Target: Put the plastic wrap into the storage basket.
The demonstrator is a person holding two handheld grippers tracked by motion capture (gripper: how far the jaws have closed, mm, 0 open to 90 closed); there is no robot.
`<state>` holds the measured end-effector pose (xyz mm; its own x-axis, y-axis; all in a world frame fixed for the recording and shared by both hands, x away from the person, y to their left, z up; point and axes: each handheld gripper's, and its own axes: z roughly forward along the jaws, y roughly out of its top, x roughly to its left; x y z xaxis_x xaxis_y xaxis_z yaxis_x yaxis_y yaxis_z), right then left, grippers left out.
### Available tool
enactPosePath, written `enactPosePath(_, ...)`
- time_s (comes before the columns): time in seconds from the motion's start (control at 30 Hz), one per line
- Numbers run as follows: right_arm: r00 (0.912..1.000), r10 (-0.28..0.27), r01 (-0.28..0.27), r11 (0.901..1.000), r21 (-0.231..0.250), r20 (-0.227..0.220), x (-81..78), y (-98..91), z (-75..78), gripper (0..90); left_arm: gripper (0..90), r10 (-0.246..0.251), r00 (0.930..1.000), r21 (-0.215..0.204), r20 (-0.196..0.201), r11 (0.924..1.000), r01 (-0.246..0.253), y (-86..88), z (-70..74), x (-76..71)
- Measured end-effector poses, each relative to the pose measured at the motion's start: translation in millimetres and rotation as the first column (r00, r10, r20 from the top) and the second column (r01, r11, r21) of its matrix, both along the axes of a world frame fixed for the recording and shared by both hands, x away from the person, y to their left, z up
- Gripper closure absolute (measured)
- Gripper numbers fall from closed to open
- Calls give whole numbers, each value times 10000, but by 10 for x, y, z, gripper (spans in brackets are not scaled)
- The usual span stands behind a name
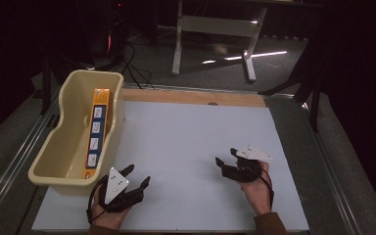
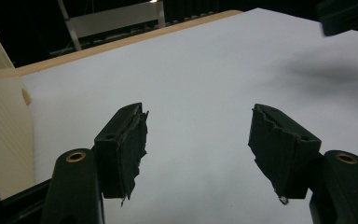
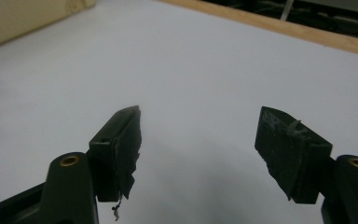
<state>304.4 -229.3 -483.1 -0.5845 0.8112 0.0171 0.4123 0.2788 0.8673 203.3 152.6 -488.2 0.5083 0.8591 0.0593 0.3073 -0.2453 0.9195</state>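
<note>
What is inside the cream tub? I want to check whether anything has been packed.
The cream tub holds one long orange and blue box, lying lengthwise against its right wall. The bottom beneath the box is covered; the near wall hides the nearest strip of the bottom.

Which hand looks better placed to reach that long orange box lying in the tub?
Probably the left. The left gripper sits right beside the cream tub holding the orange box, jaws open and empty. The right gripper, also open, is farther off across the white table.

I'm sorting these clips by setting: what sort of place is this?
Probably a lab or workshop recording station: a white work mat on a wooden table, a handheld left gripper with a cable, and a dark room with a white stand behind.
</note>
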Motion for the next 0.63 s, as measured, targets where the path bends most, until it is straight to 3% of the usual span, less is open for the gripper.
enactPosePath(0.17, 9999, 16, -21, 9992, 387, 138, -176, -227, 30, 298, 359, 16, 10000, 6, -23, 10000, -16, -9, -11, 6)
enactPosePath(0.4, 9985, 171, -192, 9990, 394, 529, -448, -441, 64, 292, 357, 5, 10000, 75, -36, 10000, -4, -27, -22, 18)
enactPosePath(0.63, 9980, 180, -210, 9986, 488, 609, -485, -525, 38, 288, 357, -5, 10000, 94, -34, 10000, 5, -30, -23, 27)
